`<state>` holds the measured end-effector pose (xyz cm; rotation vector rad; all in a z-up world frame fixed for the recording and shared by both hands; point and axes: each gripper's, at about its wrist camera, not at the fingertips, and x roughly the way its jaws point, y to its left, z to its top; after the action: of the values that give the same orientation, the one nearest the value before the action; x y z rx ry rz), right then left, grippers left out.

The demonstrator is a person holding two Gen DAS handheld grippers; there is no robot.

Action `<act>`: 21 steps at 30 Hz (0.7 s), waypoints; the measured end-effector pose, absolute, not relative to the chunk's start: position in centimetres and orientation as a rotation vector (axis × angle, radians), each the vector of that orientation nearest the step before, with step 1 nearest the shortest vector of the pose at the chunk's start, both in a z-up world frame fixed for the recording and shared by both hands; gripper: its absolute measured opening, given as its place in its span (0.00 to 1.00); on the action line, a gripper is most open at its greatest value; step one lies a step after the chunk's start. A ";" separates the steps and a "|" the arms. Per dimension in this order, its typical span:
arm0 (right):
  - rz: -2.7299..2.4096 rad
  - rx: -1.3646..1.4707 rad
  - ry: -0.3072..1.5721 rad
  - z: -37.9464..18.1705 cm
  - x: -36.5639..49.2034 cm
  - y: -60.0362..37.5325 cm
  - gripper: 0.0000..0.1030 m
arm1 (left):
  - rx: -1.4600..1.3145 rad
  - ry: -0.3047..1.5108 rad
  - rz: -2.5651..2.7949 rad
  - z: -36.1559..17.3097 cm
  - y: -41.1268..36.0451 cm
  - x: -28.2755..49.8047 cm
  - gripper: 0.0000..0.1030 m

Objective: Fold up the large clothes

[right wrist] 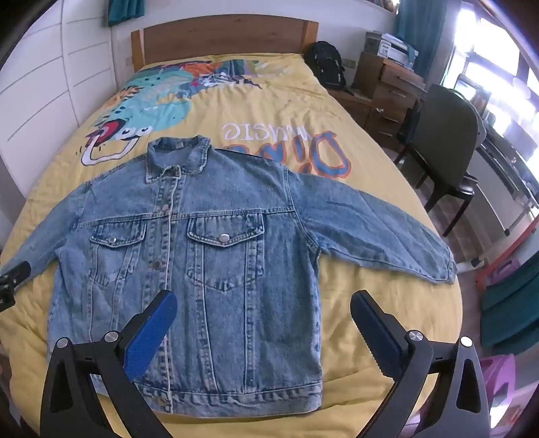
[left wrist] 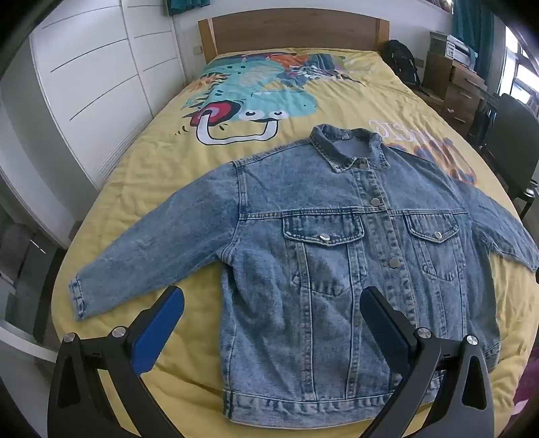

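left hand-held gripper (left wrist: 271,303) and right hand-held gripper (right wrist: 262,308) both stand wide, empty, above the hem, touching nothing. the denim jacket (left wrist: 353,242) lies face up, buttoned and flat on the bed (left wrist: 141,175), collar toward the wooden headboard (left wrist: 293,32), both sleeves spread outward. judged step: start of folding, no fold made. next move likely calls for gripping a sleeve cuff (left wrist: 75,296) and carrying it across the chest.
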<state>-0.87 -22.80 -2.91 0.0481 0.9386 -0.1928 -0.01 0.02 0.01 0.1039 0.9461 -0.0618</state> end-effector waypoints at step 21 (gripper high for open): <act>-0.203 0.046 0.955 -3.0 -0.9 -23.2 1.00 | 0.129 0.956 -0.066 0.3 -0.4 -0.3 0.99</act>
<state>-0.92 -23.24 -3.03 0.0455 0.9554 -0.2027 -0.26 -0.40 0.31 0.1290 0.9556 -0.0660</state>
